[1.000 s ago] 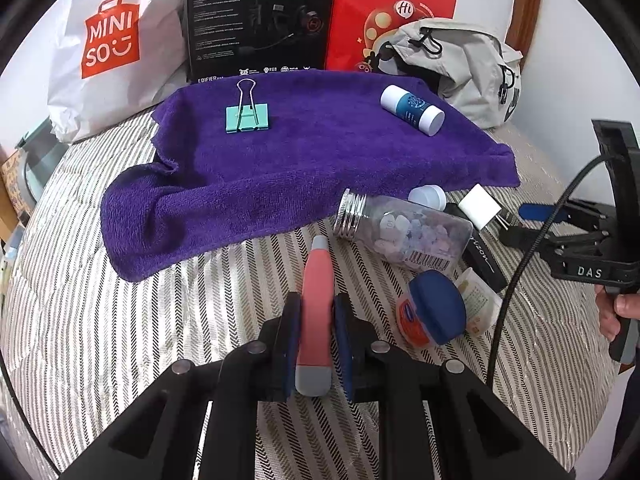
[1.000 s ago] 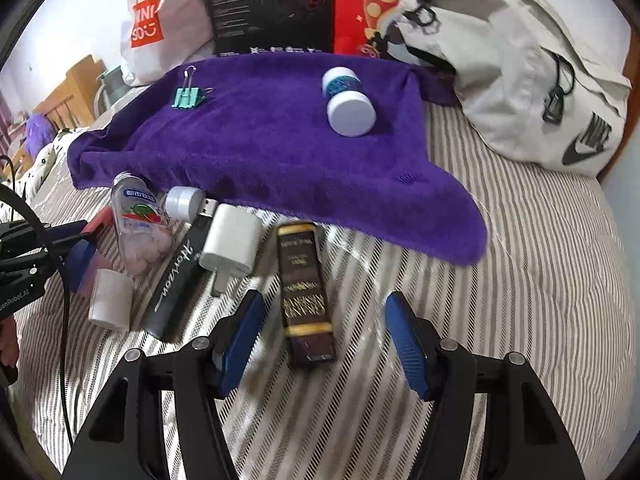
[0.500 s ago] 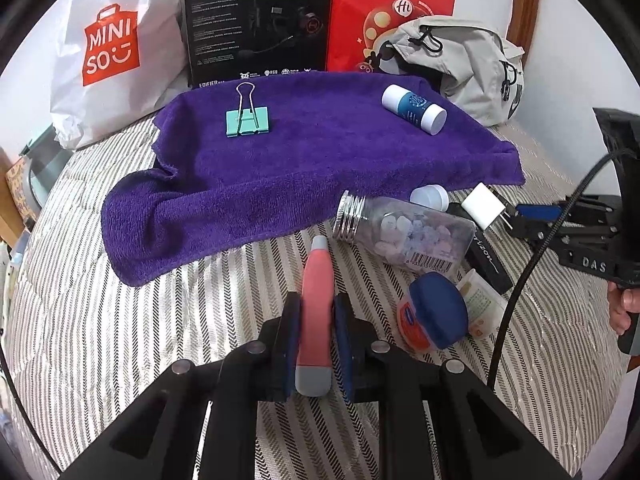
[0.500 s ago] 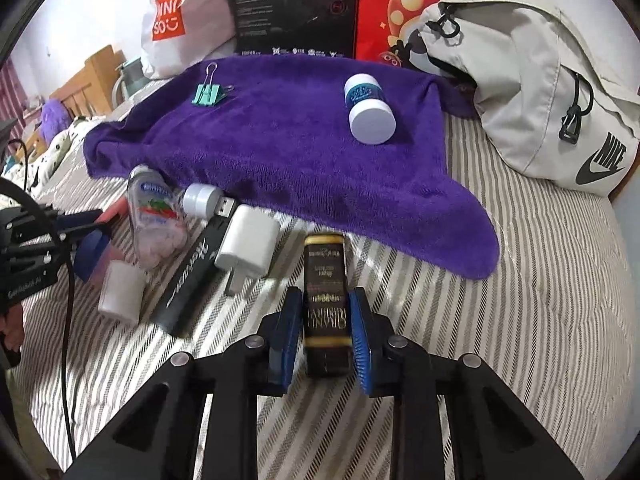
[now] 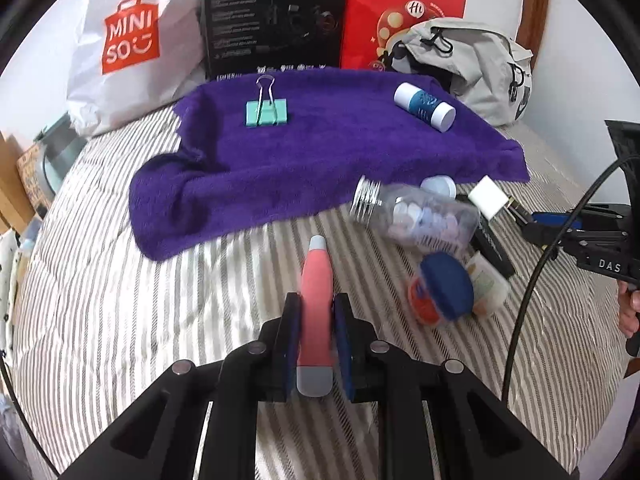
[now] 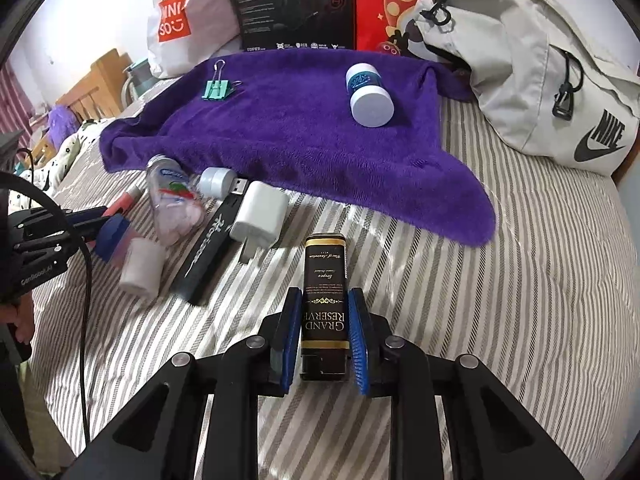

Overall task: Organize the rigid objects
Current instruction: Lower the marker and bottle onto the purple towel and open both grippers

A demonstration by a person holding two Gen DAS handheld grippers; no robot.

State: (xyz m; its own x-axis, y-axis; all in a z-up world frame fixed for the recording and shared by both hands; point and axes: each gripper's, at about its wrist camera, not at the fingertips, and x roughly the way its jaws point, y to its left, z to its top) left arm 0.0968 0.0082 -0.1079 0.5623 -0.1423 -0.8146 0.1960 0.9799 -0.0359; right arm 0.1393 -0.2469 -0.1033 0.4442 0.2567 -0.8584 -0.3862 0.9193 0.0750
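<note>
- Reaching forward over the striped bedcover (image 5: 120, 300), the left gripper (image 5: 316, 344) pinches a pink pen-shaped tool (image 5: 316, 292) between its blue-padded fingers (image 5: 291, 340); the tool's grey tip points toward the purple towel (image 5: 320, 152).
- The tool's grey butt end sits back between the finger bases, and its body runs straight along the gripper's axis.
- The right gripper (image 6: 325, 340) also points toward the towel, and its fingers (image 6: 360, 344) close on a black box with gold lettering (image 6: 324, 300), gripped near its nearer end with the far end sticking out over the bedcover.
- From the left wrist view, the right gripper comes in at the right edge, and part of a hand (image 5: 628, 308) shows on its handle.
- On the towel lie a green binder clip (image 5: 266, 114) at the left and a white and blue bottle (image 5: 424, 106) on its side at the right, well apart.
- Just off the towel's near edge, a heap lies on the bedcover: a clear jar of pills (image 6: 172, 204), a white charger plug (image 6: 260, 216), a black stick (image 6: 208, 248), a small white cap with a USB plug (image 6: 218, 182), a white roll (image 6: 142, 266) and a blue-lidded tub (image 5: 440, 292).
- Behind the towel stand a white shopping bag (image 5: 132, 40), a black carton (image 5: 276, 16) and a red carton (image 5: 400, 8); a grey backpack (image 6: 520, 68) rests to the right.
</note>
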